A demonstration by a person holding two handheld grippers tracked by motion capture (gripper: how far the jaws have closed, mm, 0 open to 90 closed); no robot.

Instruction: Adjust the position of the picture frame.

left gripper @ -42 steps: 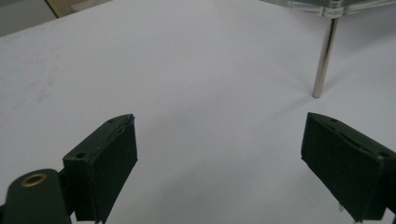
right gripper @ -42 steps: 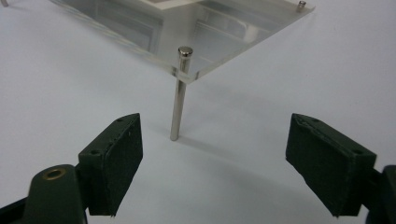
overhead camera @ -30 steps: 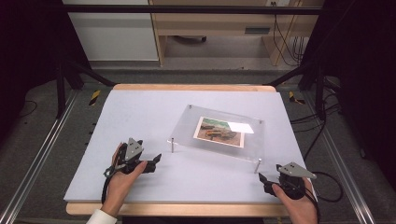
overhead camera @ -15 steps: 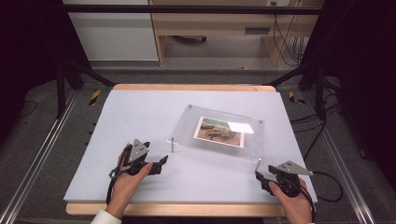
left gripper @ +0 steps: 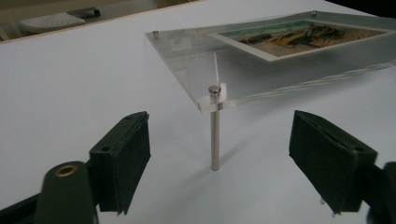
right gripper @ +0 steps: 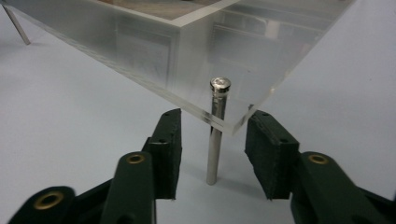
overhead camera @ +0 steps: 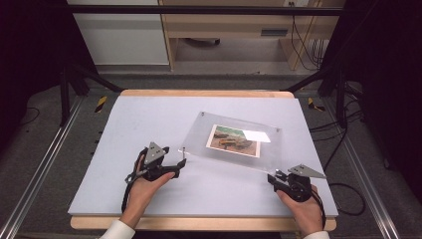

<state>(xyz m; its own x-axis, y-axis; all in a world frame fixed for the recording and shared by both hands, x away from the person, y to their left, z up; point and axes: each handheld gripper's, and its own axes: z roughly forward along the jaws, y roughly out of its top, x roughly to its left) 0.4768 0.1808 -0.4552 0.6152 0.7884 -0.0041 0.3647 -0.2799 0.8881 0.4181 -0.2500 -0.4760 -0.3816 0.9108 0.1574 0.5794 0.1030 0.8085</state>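
A clear acrylic panel point(overhead camera: 199, 135) holding a printed photo point(overhead camera: 234, 140) stands tilted on thin metal pins in the middle of the white table. My left gripper point(overhead camera: 179, 167) is open just in front of the panel's near-left pin point(overhead camera: 184, 151). In the left gripper view that pin point(left gripper: 215, 133) stands a little ahead of the wide-apart jaws of the left gripper point(left gripper: 219, 156). My right gripper point(overhead camera: 273, 179) is open at the near-right corner. There its jaws flank the corner pin point(right gripper: 215, 140) with small gaps on both sides, the right gripper point(right gripper: 213, 144) touching nothing.
The white table sheet point(overhead camera: 139, 124) rests on a wooden board with its front edge just behind my hands. Dark frame rails run along both sides. Beyond the far edge are a cabinet point(overhead camera: 119, 35), shelving and cables on the floor.
My left gripper has moved right and slightly forward toward the near-left pin. My right gripper has moved left, bringing its jaws around the near-right pin. The panel has not moved.
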